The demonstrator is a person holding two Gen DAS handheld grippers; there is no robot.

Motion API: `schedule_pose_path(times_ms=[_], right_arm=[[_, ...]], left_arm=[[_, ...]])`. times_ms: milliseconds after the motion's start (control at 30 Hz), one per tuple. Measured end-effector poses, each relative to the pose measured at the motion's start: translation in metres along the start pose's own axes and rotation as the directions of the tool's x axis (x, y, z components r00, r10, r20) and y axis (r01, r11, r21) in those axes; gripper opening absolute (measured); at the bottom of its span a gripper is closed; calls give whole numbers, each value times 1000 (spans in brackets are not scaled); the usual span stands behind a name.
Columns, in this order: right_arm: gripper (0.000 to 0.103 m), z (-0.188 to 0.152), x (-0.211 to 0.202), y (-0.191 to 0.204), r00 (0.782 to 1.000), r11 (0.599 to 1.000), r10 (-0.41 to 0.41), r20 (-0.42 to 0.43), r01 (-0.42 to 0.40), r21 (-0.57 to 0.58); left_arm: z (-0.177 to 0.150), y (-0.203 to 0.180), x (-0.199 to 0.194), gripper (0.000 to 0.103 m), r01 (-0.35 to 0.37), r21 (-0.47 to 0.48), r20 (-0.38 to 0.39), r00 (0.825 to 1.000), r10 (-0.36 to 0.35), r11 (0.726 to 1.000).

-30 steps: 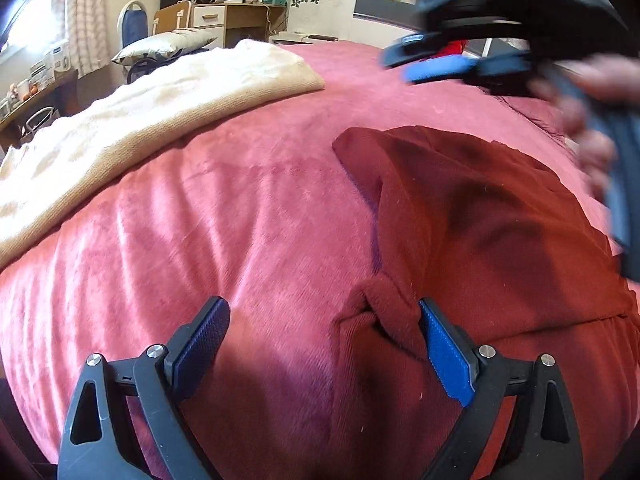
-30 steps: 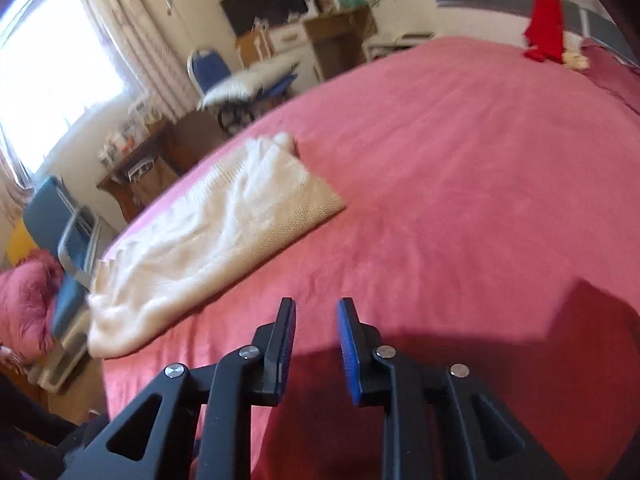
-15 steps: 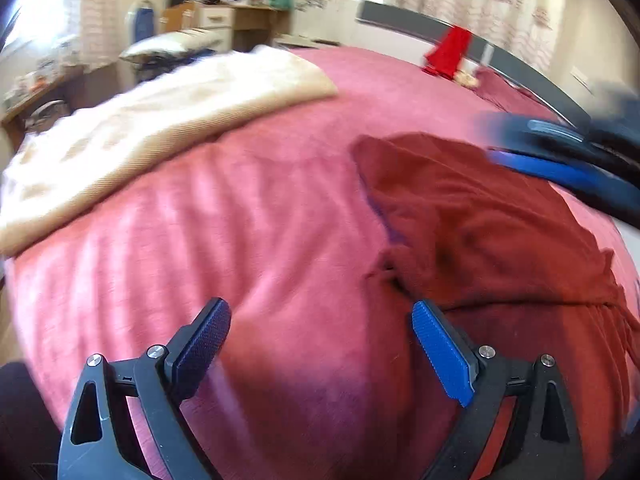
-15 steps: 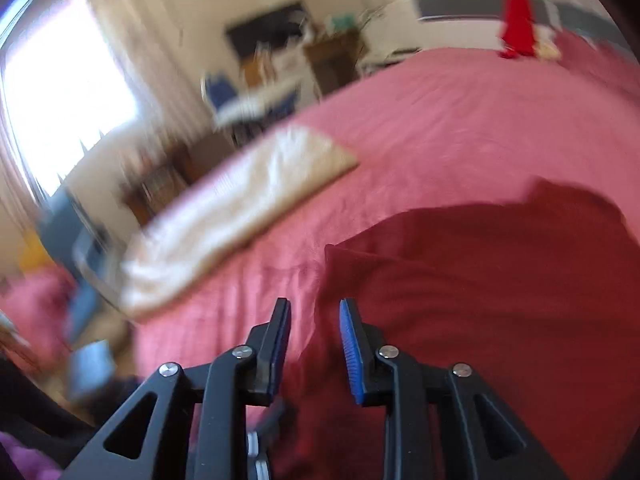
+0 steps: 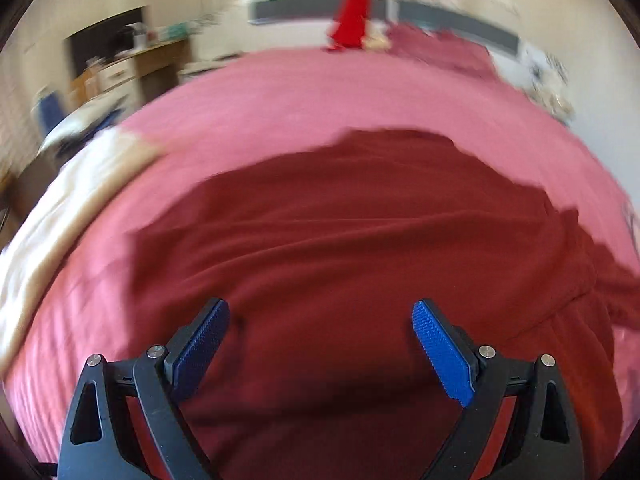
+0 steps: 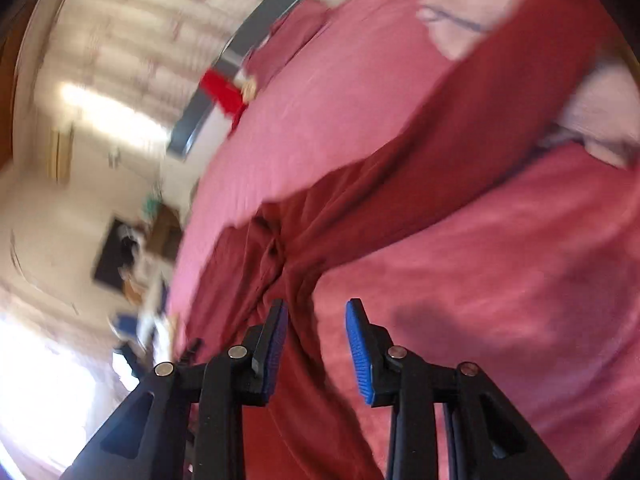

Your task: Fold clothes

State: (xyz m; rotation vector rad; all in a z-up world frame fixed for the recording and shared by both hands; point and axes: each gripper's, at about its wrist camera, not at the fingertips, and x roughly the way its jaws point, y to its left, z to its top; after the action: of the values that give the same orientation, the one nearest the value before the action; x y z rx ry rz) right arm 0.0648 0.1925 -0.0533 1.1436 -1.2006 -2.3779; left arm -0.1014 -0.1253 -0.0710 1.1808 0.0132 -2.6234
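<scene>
- My left gripper [image 5: 320, 320] stands wide open above the dark red garment [image 5: 360, 232].
- The garment lies spread on the pink bed [image 5: 320, 92].
- A cream blanket [image 5: 60, 200] lies at the bed's left edge.

A: Left claw [image 5: 320, 322], build?
B: Black plastic frame with triangular cut-outs, two silver screws on each side, blue ribbed pads [image 5: 440, 346] on both fingers.
A: Right claw [image 6: 316, 322]?
B: Same pattern: black arms, silver screws, blue textured pads [image 6: 358, 354], edges slightly blurred.
</scene>
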Motion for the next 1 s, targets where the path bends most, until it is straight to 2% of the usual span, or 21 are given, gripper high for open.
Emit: schedule_pose_path(times_ms=[100,200,267,333,367,400,433,500,533,567,633,700,733,800,833,867,933,1000], right_arm=[[31,-6,44,36,996,994,56,-70,-62,-93],[32,-14,100,70,990,984,26,-135,-49,-170],[33,-18,138,90,985,976,-7,-174,-31,-215],[33,-23,176,111,976,966,-43,-212,-14,-260],[33,-25,195,121,971,959,-61,-230,-6,-282],[33,-27,214,131,966,953,-80,-247,1,-304],[33,-29,233,141,959,945,-99,-264,7,-327],[18,-34,271,162,945,928,-138,-296,19,-371],[18,-36,290,172,937,919,-157,-311,24,-393],[18,-31,292,169,942,917,-174,-287,49,-395],[17,-6,267,137,961,932,-198,-191,124,-342],[5,19,240,97,979,962,-169,-118,138,-234],[4,28,227,79,982,973,-172,-81,156,-172],[14,38,193,57,972,968,-235,11,235,-92],[18,40,176,51,968,966,-246,43,248,-69],[28,36,157,48,975,974,-214,61,217,-59],[28,23,125,41,989,990,-130,71,133,-36],[30,5,97,29,992,994,-110,69,110,10]], left_arm=[[10,-6,14,95,-84,92,42,996,80,992],[1,21,14,95,-148,86,106,985,138,985],[-10,41,24,103,-105,63,91,991,99,993],[-18,61,33,103,-6,0,61,998,6,1000],[-19,72,37,103,59,-49,46,997,-56,997],[-19,76,40,103,87,-70,41,996,-84,994],[-20,78,42,103,101,-80,39,994,-98,992],[-21,79,45,103,113,-88,37,993,-110,990],[-21,79,46,103,110,-85,39,993,-107,990],[-21,79,47,103,109,-84,40,994,-106,990],[-20,80,48,103,124,-93,41,992,-121,988],[-19,82,48,103,141,-105,42,990,-138,984],[-18,83,49,103,150,-110,43,988,-146,983],[-17,84,50,103,153,-113,43,988,-149,982],[-18,83,49,103,154,-113,43,988,-150,982],[-19,83,48,103,155,-114,43,988,-151,981],[-19,82,46,103,152,-112,41,988,-149,982],[-18,81,45,103,147,-109,38,989,-144,983]])
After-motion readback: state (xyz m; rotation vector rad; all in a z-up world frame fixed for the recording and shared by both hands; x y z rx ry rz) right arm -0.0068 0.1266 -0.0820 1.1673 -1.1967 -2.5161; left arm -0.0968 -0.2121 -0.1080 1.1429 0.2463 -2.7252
